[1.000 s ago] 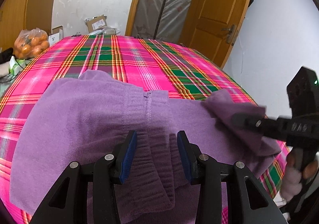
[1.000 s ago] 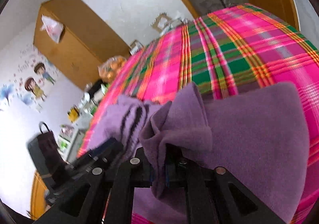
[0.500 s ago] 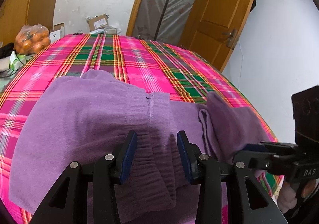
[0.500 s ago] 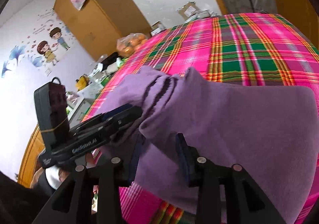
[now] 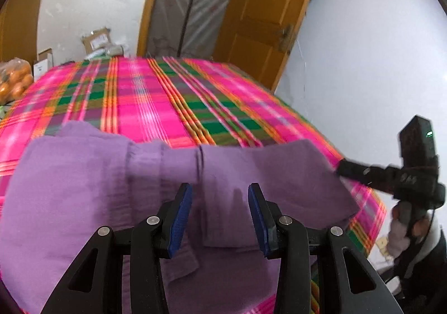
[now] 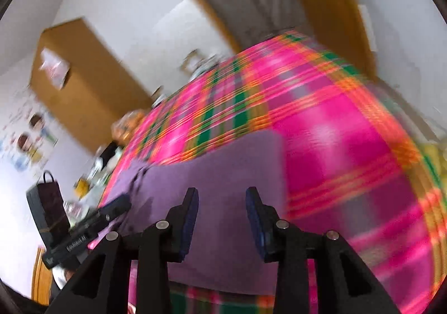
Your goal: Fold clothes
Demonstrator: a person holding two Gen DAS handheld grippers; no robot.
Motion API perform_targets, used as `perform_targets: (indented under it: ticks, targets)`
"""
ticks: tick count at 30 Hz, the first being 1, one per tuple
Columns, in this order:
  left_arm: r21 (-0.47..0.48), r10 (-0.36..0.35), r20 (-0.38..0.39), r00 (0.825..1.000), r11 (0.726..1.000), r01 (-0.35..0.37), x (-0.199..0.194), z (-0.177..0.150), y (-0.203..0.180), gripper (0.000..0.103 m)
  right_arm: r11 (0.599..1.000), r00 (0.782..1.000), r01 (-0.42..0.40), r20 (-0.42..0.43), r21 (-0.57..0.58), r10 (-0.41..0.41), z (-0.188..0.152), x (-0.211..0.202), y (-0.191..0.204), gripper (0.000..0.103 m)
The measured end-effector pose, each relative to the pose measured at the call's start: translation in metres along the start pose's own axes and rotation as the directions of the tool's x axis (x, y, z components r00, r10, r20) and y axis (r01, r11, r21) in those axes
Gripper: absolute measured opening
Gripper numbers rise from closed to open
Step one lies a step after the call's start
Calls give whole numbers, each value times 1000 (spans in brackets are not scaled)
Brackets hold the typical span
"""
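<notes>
A bag of oranges (image 5: 14,82) sat at the far left edge of the left wrist view, with cardboard boxes (image 5: 96,40) against the wall behind it; their labels were too small to read. The purple garment (image 5: 134,188) lay flat on the pink, green and orange plaid cover (image 5: 156,107) of the counter, at the near edge. Its fabric was fleecy, with a gathered ribbed band and a vertical seam near the middle, and a folded flap on the right with a straight upper edge. The left tongs (image 5: 220,216) stood wide apart above the garment, blue pads facing inward, holding nothing. Farther right, a hand (image 5: 402,227) gripped the black handle of the right tool, whose tip was at the garment's right edge.

In the right wrist view, strongly blurred, the left tool's body showed white lettering, only partly legible. The right tongs (image 6: 222,216) were likewise wide apart and empty over the purple cloth. A wooden door (image 5: 268,14) stood behind the counter.
</notes>
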State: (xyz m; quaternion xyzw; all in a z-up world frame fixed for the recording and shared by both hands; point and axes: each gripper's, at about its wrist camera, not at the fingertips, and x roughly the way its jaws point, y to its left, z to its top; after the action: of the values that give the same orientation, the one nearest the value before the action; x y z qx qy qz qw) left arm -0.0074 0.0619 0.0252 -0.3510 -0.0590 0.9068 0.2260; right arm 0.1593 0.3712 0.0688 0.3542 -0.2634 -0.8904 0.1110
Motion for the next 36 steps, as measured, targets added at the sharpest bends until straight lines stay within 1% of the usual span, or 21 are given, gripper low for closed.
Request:
perform_targets:
  ticks: [4,6,7,8,9,12,15,19,21,24,25,26,27,29,31,33,34,35,36]
  targets:
    - [-24,6,-69,998,1000,-7,24,-3,-1,42,999,999,28,22,41,-29,2,-9,-17,37]
    - [-24,4,-75,997,1000,-6,26,-5,-2,42,999,999,28,22,45,-29,2,-8,-20,37]
    - [-20,0,-75,997,1000,-2,25,-5,-3,37,999,999,26,19,46,-27,2,-6,-21,37]
    - [-14,-6,-75,997,1000,5,25,-6,-5,28,999,1000,23,14,48,-24,2,-4,-22,37]
    - [0,-21,-73,997,1000,21,23,-6,-8,5,999,1000,20,10,49,-21,2,-1,-23,37]
    - [19,-19,-64,998,1000,20,16,-9,-14,5,998,1000,16,4,53,-16,2,4,-24,37]
    - [-28,-45,-61,997,999,44,9,-13,-8,5,999,1000,12,2,52,-12,2,6,-24,37]
    - [-38,-32,-81,996,999,29,12,-19,-3,5,1000,1000,2,-8,23,-2,-2,9,-19,37]
    - [-48,-30,-91,995,998,26,14,-20,0,6,1000,1000,1,4,-23,-1,-6,11,-13,37]
    - [-58,-17,-74,997,998,13,6,-18,4,8,995,1000,1,27,-100,2,-12,14,-3,37]
    - [-62,-13,-69,998,998,9,4,-17,5,8,993,1000,15,25,-118,-12,-14,16,-2,33]
    - [-65,-9,-63,998,998,4,1,-17,6,8,990,999,52,2,-128,-52,-15,22,-3,28]
    - [-69,-4,-57,998,998,0,-2,-16,8,8,989,996,82,-15,-126,-84,-17,27,-6,28]
    - [-76,6,-45,999,997,-9,-7,-15,10,7,992,997,76,-11,-106,-77,-15,24,-8,26]
    - [-86,27,-29,999,996,-29,-11,-10,11,7,991,998,63,17,-121,-61,-9,19,-2,22]
    - [-78,27,-43,999,996,-30,-1,-6,9,7,988,998,52,48,-144,-45,-3,13,5,21]
    - [-74,27,-50,998,997,-31,4,-4,8,7,987,997,46,63,-155,-37,0,10,8,17]
    - [-70,27,-56,998,997,-31,9,-2,7,7,984,997,42,66,-171,-31,5,11,13,13]
    - [-67,27,-63,998,997,-32,13,1,6,7,983,998,41,58,-180,-31,10,17,15,12]
